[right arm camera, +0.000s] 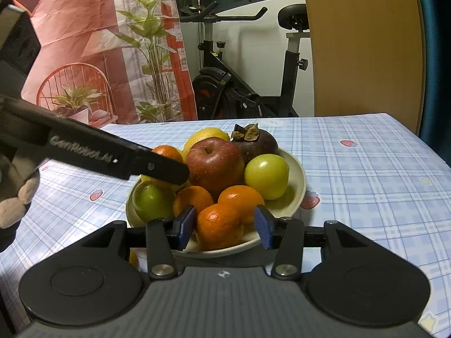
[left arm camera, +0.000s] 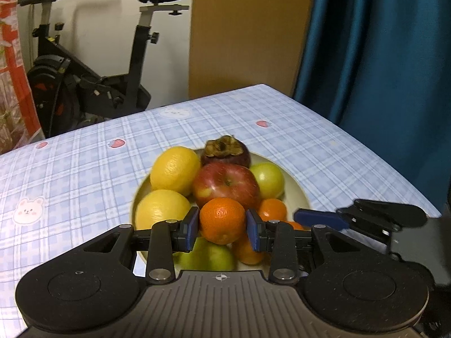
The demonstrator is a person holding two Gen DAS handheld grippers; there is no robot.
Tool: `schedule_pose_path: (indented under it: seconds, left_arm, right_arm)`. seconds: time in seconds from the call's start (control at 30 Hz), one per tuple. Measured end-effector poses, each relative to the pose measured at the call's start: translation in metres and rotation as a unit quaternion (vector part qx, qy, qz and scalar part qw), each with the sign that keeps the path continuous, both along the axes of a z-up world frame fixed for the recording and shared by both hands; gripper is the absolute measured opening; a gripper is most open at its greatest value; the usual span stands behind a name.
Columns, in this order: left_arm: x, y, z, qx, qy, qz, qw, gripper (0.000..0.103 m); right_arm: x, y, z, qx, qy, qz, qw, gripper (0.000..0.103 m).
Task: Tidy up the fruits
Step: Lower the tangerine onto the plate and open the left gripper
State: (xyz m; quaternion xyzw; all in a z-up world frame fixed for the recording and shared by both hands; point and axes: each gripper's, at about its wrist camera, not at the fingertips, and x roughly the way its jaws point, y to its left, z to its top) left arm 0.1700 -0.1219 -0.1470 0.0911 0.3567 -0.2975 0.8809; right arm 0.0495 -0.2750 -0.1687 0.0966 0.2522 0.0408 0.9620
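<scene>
My left gripper has its jaws closed on a mandarin, held over the near side of the plate. My right gripper has its jaws a little apart around another mandarin that sits at the plate's near rim; the pads look just clear of its skin, so I judge it set down, not held.

The job looks almost done: lemons, the red apple, green fruits, a dark mangosteen and the mandarins are all heaped on the plate in the middle of the bench. My held mandarin is what's left.

Only the right view shows something orange on the bench under the gripper, lower left; I cannot tell what it is.
</scene>
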Motion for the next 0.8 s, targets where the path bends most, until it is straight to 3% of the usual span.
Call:
schedule_pose_path:
  seconds: [0.23, 0.37, 0.57, 0.8]
  left_arm:
    - [0.006, -0.001, -0.002, -0.002, -0.002, 0.011, 0.9999, 0.042]
    - [0.006, 0.000, 0.001, -0.009, -0.004, 0.013, 0.9999, 0.056]
    - [0.005, 0.006, 0.007, -0.021, -0.009, 0.025, 0.9994, 0.056]
    - [-0.006, 0.023, 0.015, -0.017, -0.025, 0.044, 0.9986, 0.057]
  right_arm:
    - [0.000, 0.000, 0.000, 0.000, 0.001, 0.001, 1.000, 0.049]
    - [-0.001, 0.001, 0.000, 0.000, 0.000, 0.000, 1.000, 0.049]
    - [-0.001, 0.000, 0.001, -0.002, -0.007, -0.004, 1.000, 0.055]
    - [-0.005, 0.002, 0.004, -0.003, -0.020, 0.003, 1.000, 0.055]
